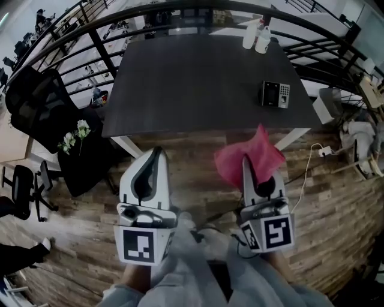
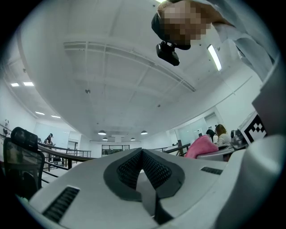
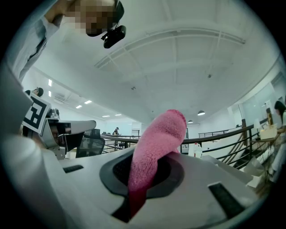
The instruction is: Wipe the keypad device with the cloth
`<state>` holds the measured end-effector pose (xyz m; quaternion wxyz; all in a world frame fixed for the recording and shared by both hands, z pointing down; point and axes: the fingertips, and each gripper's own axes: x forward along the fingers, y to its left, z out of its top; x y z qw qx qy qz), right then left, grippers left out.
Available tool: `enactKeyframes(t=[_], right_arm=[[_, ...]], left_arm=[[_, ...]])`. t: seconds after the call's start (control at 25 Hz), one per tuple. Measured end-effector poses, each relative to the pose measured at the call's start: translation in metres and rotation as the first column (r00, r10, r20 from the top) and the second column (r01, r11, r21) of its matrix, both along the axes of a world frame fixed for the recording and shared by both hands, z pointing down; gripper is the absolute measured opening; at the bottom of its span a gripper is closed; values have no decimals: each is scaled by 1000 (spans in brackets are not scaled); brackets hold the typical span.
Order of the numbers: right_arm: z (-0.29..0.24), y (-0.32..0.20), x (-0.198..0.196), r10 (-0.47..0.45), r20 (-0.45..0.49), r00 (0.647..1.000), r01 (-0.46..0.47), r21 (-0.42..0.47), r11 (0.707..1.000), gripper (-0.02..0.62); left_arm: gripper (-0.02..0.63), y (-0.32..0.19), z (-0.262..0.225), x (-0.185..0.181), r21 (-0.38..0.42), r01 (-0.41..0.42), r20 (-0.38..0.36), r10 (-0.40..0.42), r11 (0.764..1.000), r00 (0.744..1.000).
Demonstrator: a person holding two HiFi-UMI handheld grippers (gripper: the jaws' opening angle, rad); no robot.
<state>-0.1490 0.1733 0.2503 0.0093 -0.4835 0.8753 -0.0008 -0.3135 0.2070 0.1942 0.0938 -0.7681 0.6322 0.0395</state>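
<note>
The keypad device (image 1: 275,94) is a small black and grey box lying near the right edge of the dark table (image 1: 198,84). My right gripper (image 1: 248,160) is shut on the pink cloth (image 1: 248,154), which sticks up between its jaws in the right gripper view as a pink roll (image 3: 156,147). This gripper hangs in front of the table, over the wooden floor, well short of the device. My left gripper (image 1: 157,152) is shut with nothing in it (image 2: 142,157), level with the right one and to its left. Both point upward at the ceiling in their own views.
Two white bottles (image 1: 257,36) stand at the table's far right corner. A black office chair (image 1: 33,105) and a small flower bunch (image 1: 75,137) sit left of the table. A railing (image 1: 180,9) curves behind it. Cables and a power strip (image 1: 325,151) lie on the floor at right.
</note>
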Motion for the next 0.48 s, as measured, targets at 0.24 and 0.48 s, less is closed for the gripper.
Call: enactKeyframes(t=[0.24, 0.48], right_arm=[[-2, 6, 26, 28, 9, 1000, -28, 11, 1000, 26], [-4, 14, 55, 71, 12, 997, -72, 16, 997, 28]], left_arm=[[7, 4, -1, 25, 3, -25, 12, 25, 1000, 1000], [8, 5, -3, 54, 8, -70, 11, 70, 998, 997]])
